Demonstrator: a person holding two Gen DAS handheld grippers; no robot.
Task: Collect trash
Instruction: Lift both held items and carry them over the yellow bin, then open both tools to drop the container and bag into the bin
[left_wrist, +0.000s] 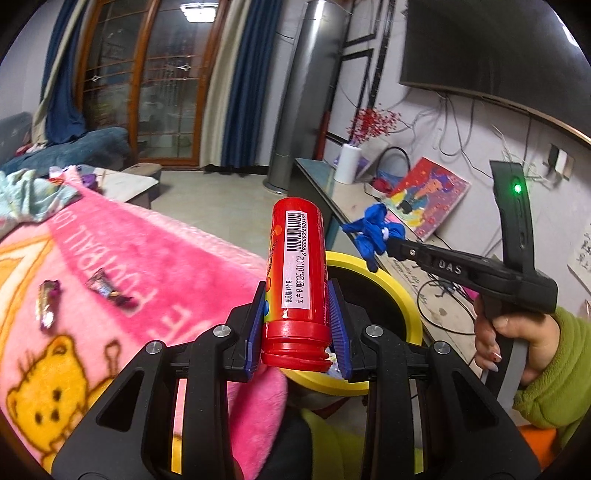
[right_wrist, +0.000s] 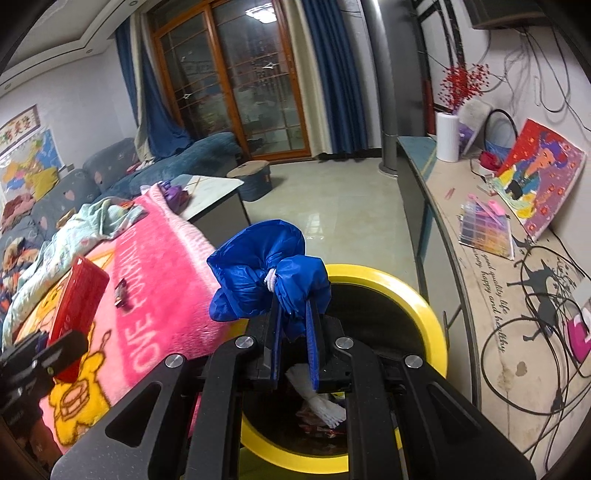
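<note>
My left claw grips the red tube by its cap end — long axis pointing away from me, over the yellow bin. Right claw pinches a blue bag above it.

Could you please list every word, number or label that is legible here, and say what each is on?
"6 922093 890549", under the barcode on the red plastic tube.
"DAS", on the black right tool.
"ONE", start of the white lettering on the pink fleece blanket; the rest is unclear.
"happy and healthy", script on the long pale counter.
Tube's date print: too blurred.
</note>
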